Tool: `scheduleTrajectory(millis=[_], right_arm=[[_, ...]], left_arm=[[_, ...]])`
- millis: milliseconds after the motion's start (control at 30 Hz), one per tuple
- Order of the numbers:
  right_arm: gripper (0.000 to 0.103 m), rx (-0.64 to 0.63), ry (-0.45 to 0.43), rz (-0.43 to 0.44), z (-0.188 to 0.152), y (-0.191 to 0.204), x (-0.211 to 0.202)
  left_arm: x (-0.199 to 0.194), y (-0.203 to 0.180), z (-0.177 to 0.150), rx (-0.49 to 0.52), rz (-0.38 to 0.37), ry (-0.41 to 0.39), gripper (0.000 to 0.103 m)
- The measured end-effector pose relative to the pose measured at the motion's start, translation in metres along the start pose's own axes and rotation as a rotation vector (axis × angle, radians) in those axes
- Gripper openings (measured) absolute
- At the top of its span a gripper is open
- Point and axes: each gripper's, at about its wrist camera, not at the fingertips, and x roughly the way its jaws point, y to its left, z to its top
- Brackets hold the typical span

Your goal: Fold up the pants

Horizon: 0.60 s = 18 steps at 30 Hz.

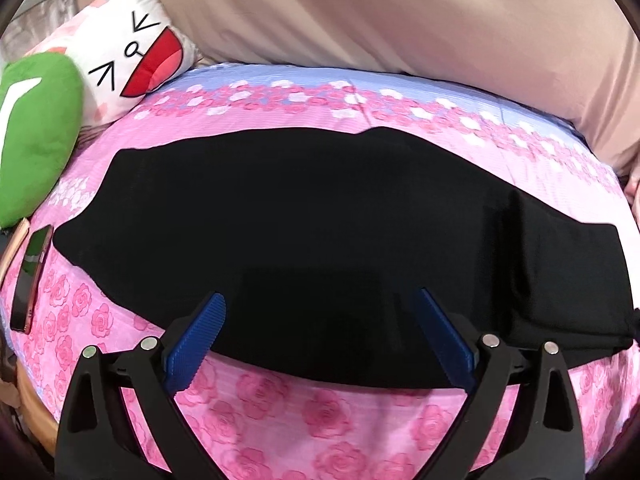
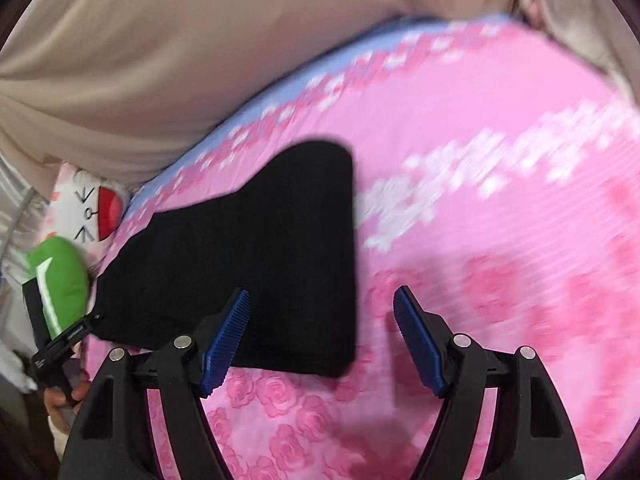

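1. Lying flat on the pink flowered bedsheet [image 1: 304, 412], the black pants [image 1: 304, 216] look already folded over, with a thicker doubled layer at their right end.
2. The left gripper [image 1: 320, 320] hovers over the near edge of the pants, jaws spread wide and nothing between them.
3. The right gripper [image 2: 322, 328] is also released and empty, poised over the squared corner of the pants [image 2: 256, 264]; its view is smeared, so I'd guess it is travelling fast.
4. Risk: a rushed pinch could catch the sheet along with the cloth, dragging the bedding up.
5. Risk: grabbing only the top layer would pull the fold apart.
6. Risk: uneven lifting between the two hands would skew the edges.
7. The phone [image 1: 30, 276] by the left edge could get knocked.
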Motion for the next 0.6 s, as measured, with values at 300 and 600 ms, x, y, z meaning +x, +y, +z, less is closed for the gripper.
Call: scheduleTrajectory(millis=[300,600], right_arm=[[0.019,0.051,-0.059,0.14,0.003,0.013,-0.002],[0.017,0.004,-0.197,-0.058,0.024,-0.035,-0.07]], left_arm=[[-0.01,-0.019,0.001,0.015,0.038,-0.002,0.094],[-0.02,-0.044,0.0,0.065,0.057,-0.016,0.094]])
